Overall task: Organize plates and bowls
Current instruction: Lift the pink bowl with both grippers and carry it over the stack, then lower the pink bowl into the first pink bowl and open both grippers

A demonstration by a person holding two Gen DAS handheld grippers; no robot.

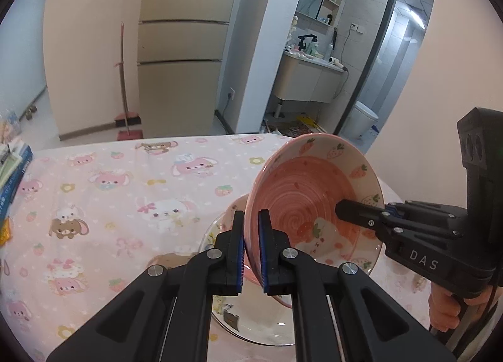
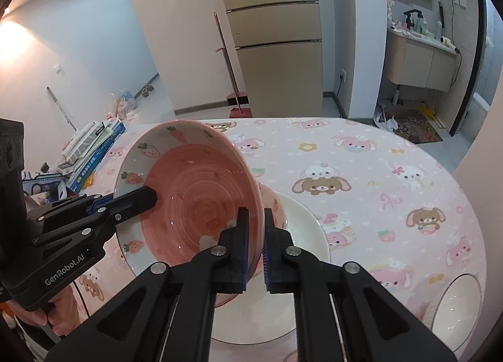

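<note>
A pink dish with a spiral centre and a strawberry-printed rim (image 1: 301, 192) (image 2: 191, 186) hangs tilted above the table, held by both grippers at opposite edges. My left gripper (image 1: 251, 252) (image 2: 152, 197) is shut on its left rim. My right gripper (image 2: 255, 245) (image 1: 341, 208) is shut on the opposite rim. Right under the dish lies a white plate (image 1: 251, 324) (image 2: 301, 230). Another pink dish (image 2: 276, 204) sits on that plate, mostly hidden behind the held one.
The table wears a pink cartoon-animal cloth (image 1: 125, 192) (image 2: 393, 173). A stack of books (image 2: 91, 148) (image 1: 9, 173) lies at its left edge. A further white plate (image 2: 456, 305) rests at the near right. Beyond the table stand a fridge and a broom.
</note>
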